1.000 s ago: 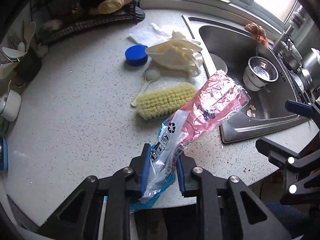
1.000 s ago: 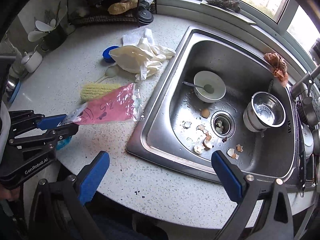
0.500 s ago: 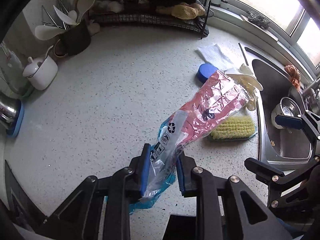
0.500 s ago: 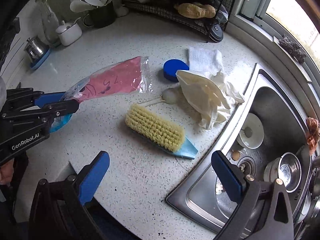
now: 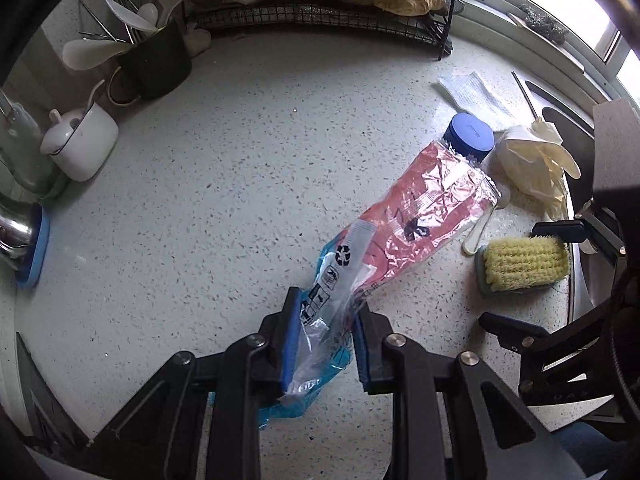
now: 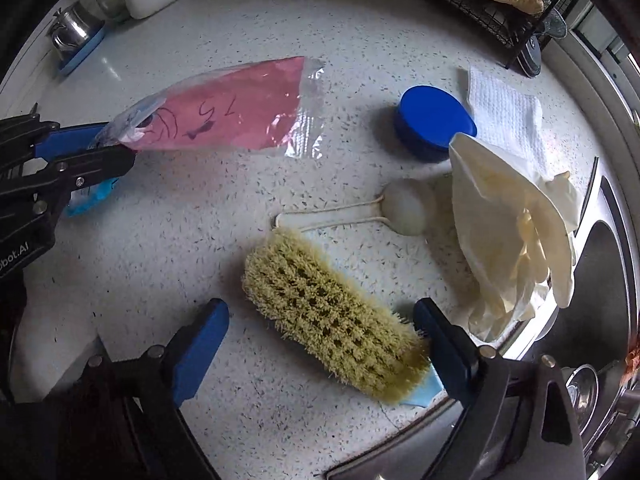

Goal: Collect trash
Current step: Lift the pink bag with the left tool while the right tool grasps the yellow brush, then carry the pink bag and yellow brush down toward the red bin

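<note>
A crumpled pink and clear plastic bag [image 5: 420, 216] with a blue printed end hangs from my left gripper [image 5: 326, 308], which is shut on it above the speckled counter. The right wrist view shows the same bag [image 6: 224, 116] sticking out of the left gripper [image 6: 100, 148] at the left edge. My right gripper [image 6: 320, 312] points down over a yellow-bristled scrub brush [image 6: 312, 292] that lies between its wide jaws. The jaws are closing. The right finger sits close to the brush's end and the left finger is apart from it.
Beyond the brush lie a blue lid [image 6: 434, 120], a white cloth [image 6: 504, 116], cream rubber gloves [image 6: 516, 232] and a white scoop [image 6: 404, 208]. The sink [image 6: 608, 248] is at right. A wire rack [image 5: 320, 12], a utensil pot [image 5: 156, 60] and a white jar [image 5: 80, 140] line the back.
Both grippers swung from the sink toward the counter. The right gripper came down over the scrub brush and its jaws narrowed a little. The left gripper still grips the bag.
</note>
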`<state>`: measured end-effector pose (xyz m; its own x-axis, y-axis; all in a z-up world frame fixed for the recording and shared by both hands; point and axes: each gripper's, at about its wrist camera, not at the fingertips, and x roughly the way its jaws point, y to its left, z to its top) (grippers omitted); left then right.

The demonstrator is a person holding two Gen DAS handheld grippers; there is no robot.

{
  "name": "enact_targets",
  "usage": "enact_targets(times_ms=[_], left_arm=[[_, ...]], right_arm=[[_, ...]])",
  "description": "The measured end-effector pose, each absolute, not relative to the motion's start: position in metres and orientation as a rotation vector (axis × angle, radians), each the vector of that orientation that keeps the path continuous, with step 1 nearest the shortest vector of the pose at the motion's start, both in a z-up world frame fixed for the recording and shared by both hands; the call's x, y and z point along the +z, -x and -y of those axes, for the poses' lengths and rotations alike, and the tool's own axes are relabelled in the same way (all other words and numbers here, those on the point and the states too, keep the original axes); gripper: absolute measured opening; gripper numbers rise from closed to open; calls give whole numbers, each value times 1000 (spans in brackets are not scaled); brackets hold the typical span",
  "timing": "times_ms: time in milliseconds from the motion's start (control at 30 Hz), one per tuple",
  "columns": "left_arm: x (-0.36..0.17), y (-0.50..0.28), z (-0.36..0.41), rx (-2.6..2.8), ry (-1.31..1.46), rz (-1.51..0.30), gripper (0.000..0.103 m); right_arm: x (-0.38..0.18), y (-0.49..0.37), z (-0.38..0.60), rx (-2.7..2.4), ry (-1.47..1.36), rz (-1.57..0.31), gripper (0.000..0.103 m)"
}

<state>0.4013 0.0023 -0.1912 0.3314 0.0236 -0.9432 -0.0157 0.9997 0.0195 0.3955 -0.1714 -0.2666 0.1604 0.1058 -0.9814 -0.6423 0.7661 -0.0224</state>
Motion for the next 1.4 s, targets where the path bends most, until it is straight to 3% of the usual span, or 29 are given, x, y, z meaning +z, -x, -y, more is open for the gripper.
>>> enact_targets(times_ms=[100,167,267,367,967,1400], left_arm=[[-192,-401,-2,11,14,-1236,22],[-193,-401,0,2,19,-1238,22],[-193,-400,2,-9,26,-1237,22],[-190,-396,4,-11,20,-1226,22],[-143,-323,54,-124,6,-1105,22],[-125,-214,143,-276,-105,-1039,22]], right_arm=[[-262,-394,170,574,492,-1289,83],[-257,-394,173,571,480,-1279,64],[-253,-393,173,558,465,-1273,48],[-248,-388,177,529,449,-1247,39],[-175,-297,256,407,264,-1066,37],[-163,-159,332,259,152,-983,37]])
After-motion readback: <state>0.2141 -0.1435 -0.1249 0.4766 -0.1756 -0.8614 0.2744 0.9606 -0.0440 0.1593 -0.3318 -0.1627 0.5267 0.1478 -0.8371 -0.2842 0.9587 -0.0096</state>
